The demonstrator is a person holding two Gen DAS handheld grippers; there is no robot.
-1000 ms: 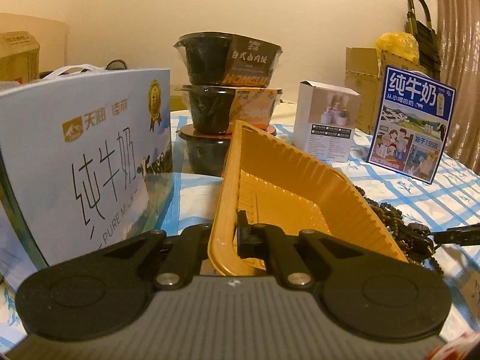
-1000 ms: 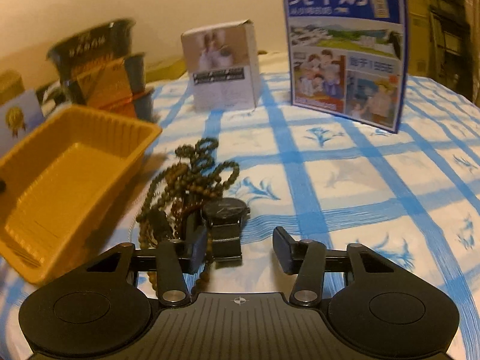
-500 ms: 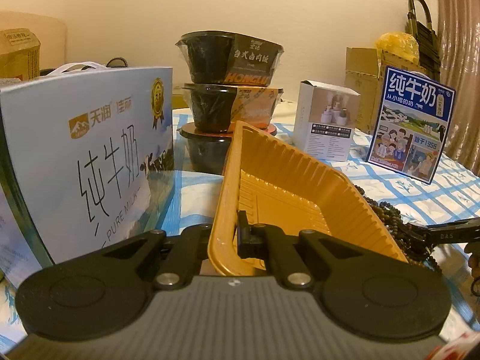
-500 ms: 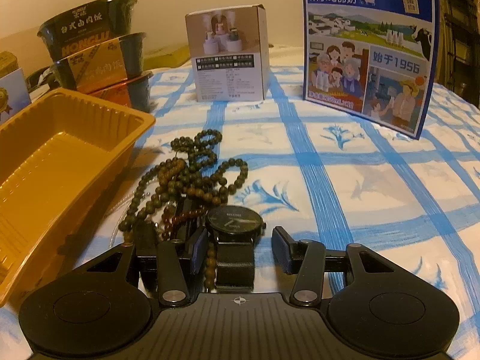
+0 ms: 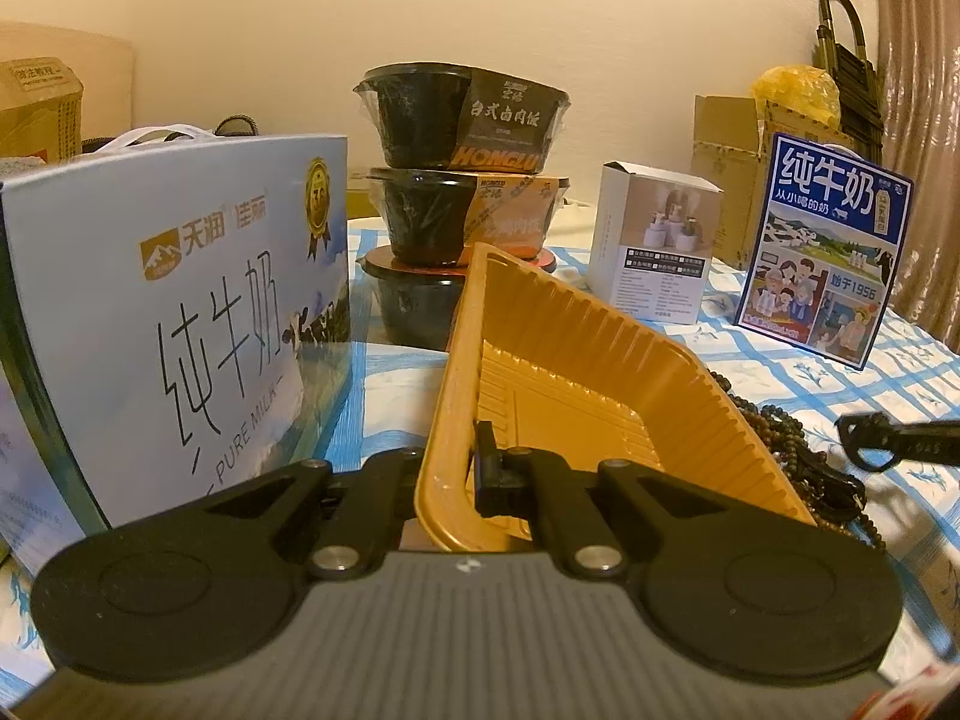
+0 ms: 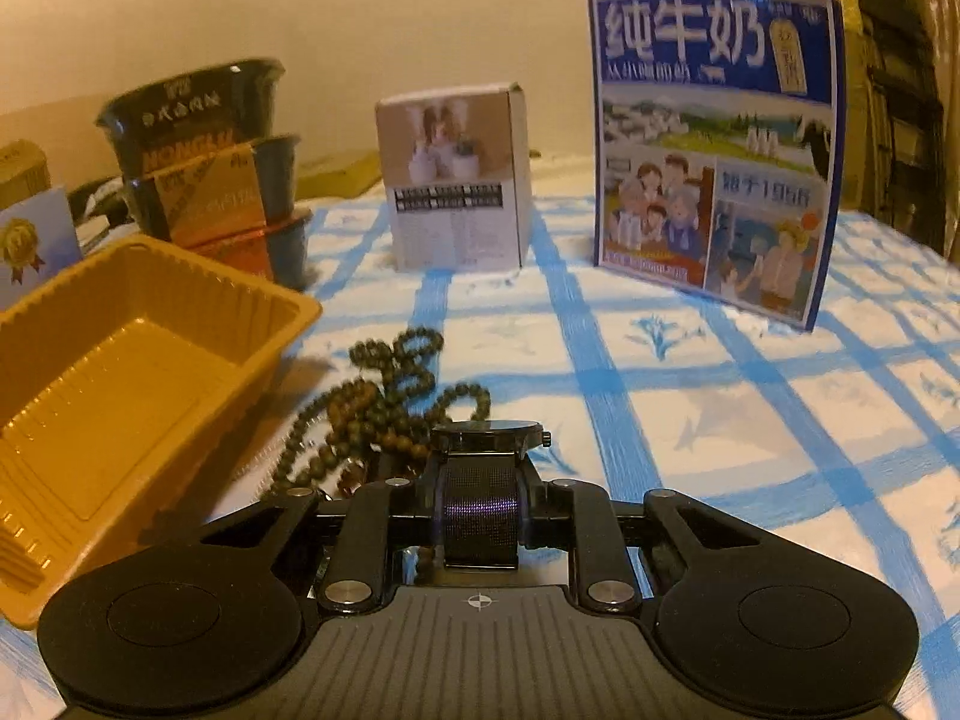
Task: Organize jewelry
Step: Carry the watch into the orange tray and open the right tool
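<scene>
My left gripper is shut on the near rim of a yellow plastic tray, which it holds tilted, far end up. In the right wrist view the tray is empty and lies at the left. A tangle of brown bead strings lies beside it on the cloth. My right gripper is closing, and its pads press both sides of the mesh strap of a black watch. The watch face shows edge-on, just past the fingertips. In the left wrist view the beads and one right finger show right of the tray.
A large pale milk box stands close on the left. Three stacked black food bowls are behind the tray. A small white box and a blue milk carton stand further back on the blue-checked tablecloth.
The right gripper's jaws have come together on the watch strap. The watch face, flat on the cloth before, now shows edge-on. The left gripper and the tray have not moved.
</scene>
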